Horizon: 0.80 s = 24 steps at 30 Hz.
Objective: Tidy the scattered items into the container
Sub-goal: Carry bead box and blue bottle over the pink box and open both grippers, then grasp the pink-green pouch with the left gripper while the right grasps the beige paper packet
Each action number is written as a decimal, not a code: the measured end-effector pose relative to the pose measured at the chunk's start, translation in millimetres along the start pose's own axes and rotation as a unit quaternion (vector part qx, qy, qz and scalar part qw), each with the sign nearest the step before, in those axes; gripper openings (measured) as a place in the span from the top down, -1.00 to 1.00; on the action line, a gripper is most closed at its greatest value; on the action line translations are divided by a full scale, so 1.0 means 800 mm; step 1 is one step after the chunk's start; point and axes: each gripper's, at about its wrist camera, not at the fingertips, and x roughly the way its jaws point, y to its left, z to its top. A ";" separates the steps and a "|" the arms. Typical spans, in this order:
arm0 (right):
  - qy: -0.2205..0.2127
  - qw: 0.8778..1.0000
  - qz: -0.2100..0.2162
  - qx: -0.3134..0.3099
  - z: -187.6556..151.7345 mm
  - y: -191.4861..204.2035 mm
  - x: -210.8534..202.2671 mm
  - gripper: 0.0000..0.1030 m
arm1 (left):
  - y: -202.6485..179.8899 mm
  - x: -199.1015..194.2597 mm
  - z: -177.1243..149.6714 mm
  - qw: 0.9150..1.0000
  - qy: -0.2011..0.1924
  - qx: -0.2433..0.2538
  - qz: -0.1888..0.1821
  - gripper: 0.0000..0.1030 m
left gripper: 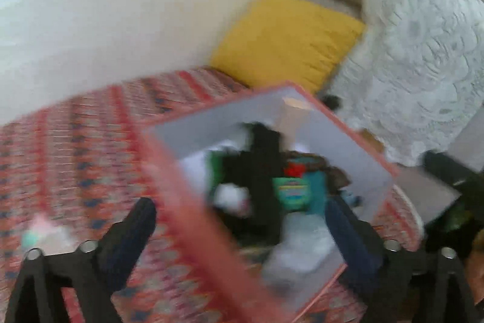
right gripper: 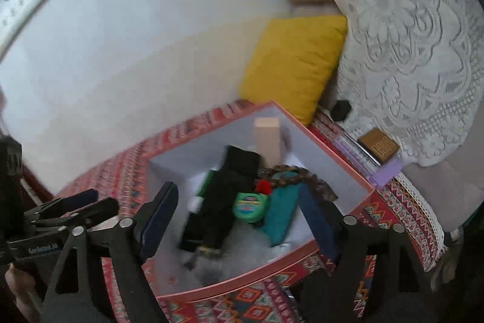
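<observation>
A pink box (right gripper: 329, 159) with a white inside stands on the patterned cloth. It holds an upright wooden block (right gripper: 267, 138), a long black item (right gripper: 236, 180), a green round tape (right gripper: 249, 206), a teal piece (right gripper: 281, 214), a green comb (right gripper: 205, 180) and clear wrap (right gripper: 242, 259). My right gripper (right gripper: 239, 220) hangs open over the box's near side, nothing between its fingers. My left gripper (left gripper: 242, 232) is open too, straddling the near wall of the box (left gripper: 187, 226); this view is blurred. Outside the box lie a small black cube (right gripper: 341, 110), a brown box (right gripper: 378, 145) and a lilac case (right gripper: 369, 162).
A yellow cushion (right gripper: 296, 62) leans behind the box, next to a sofa under a white lace cover (right gripper: 408, 50). The red patterned tablecloth (left gripper: 75, 147) stretches left of the box, with a blurred pink and mint thing (left gripper: 39, 232) on it. A person's hand (right gripper: 18, 286) shows at the lower left.
</observation>
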 end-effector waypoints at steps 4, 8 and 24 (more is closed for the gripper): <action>-0.023 0.998 0.039 -0.045 -0.020 0.077 -0.042 -0.92 | 0.096 -0.053 -0.051 0.997 -0.009 -0.022 0.077 -0.88; -0.008 0.991 0.079 -0.105 -0.059 0.169 -0.042 -0.99 | 0.196 -0.085 -0.115 0.989 0.009 -0.067 0.129 -0.88; 0.196 0.943 0.109 -0.245 -0.213 0.398 0.293 -0.99 | 0.353 0.016 -0.217 0.977 0.106 -0.080 0.167 -0.88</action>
